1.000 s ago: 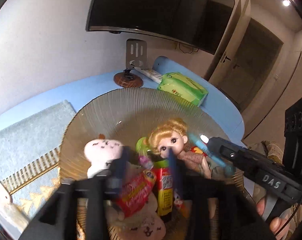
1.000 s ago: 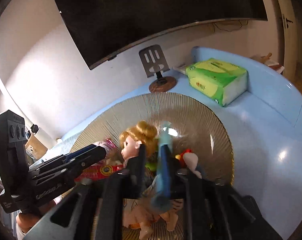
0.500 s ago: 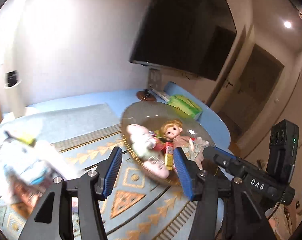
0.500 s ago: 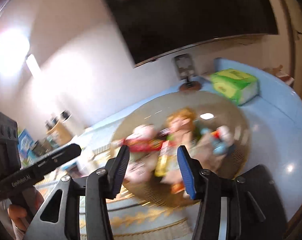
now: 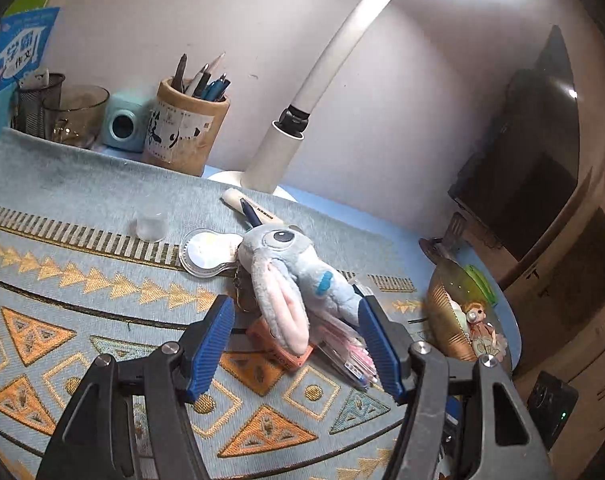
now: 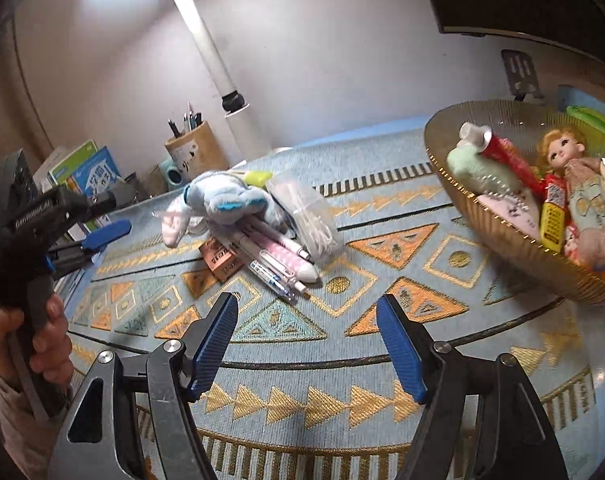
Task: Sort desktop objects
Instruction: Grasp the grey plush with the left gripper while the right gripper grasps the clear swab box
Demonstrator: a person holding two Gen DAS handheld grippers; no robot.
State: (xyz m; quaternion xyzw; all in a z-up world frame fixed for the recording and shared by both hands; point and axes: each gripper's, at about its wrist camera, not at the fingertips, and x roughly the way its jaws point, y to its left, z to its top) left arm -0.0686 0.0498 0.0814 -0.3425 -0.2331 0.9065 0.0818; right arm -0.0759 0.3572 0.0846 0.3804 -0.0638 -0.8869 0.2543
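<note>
A grey-blue plush rabbit [image 5: 294, 276] lies on a pile of pens [image 5: 346, 356] and an orange box [image 5: 278, 354] on the patterned mat. My left gripper [image 5: 294, 346] is open, its blue pads on either side of the plush's ear, close above the pile. The right gripper [image 6: 306, 346] is open over bare mat, short of the same plush [image 6: 222, 200], pens [image 6: 278, 260] and a clear bag of swabs [image 6: 306, 212]. At the right, the gold ribbed bowl [image 6: 502, 236] holds a doll [image 6: 562, 152], a red tube and other toys.
At the back stand a pen holder [image 5: 186, 128], a lamp arm [image 5: 302, 108], a glass, a mesh cup and books. A round clear keychain [image 5: 206, 254], a small cap [image 5: 152, 226] and a marker [image 5: 250, 210] lie on the mat. A hand [image 6: 30, 344] holds the left gripper [image 6: 102, 236].
Both grippers were shut over the bowl a second ago. They have opened, pulled back and swung left to the pile on the mat; the left one now frames the plush rabbit.
</note>
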